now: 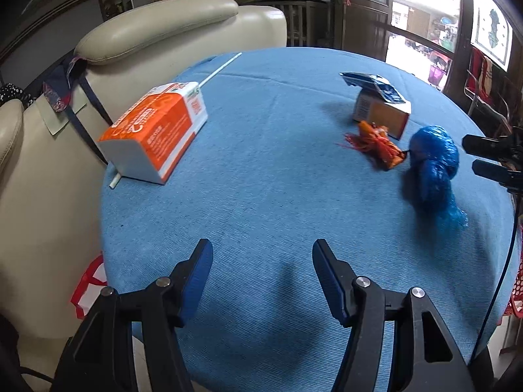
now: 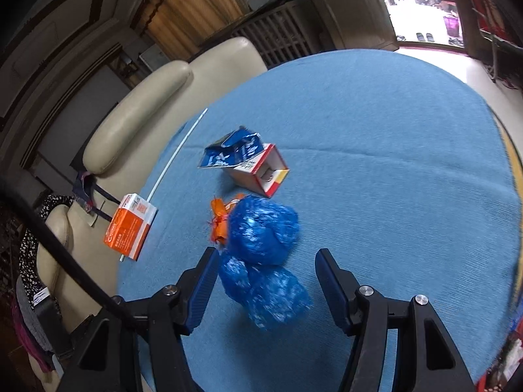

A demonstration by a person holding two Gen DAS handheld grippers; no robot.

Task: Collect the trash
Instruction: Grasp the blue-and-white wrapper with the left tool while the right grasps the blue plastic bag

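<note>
Left wrist view looked down on a round bench [image 1: 261, 170] covered in blue cloth, with a cream leather sofa [image 1: 137, 42] just behind its left edge. An orange and white carton [image 1: 157, 130] lay on its side near that edge, resting on a long white straw [image 1: 219, 70] that stuck out past both of its ends. Across the bench, a crumpled blue plastic bag [image 1: 434, 166] lay near the right edge, touching a scrunched orange wrapper [image 1: 380, 145]. Just behind the wrapper sat a small open box [image 1: 382, 114] with a torn blue foil packet [image 1: 376, 86] draped over its top.

The left gripper [image 1: 261, 281] hovered over bare cloth, its fingers [image 1: 199, 277] spread apart with nothing between them. The right gripper [image 2: 266, 281] hovered close above the blue plastic bag, its fingers [image 2: 330, 284] also spread; the bag's lower lobe showed between them, near the left finger, though whether it touched could not be told.
</note>
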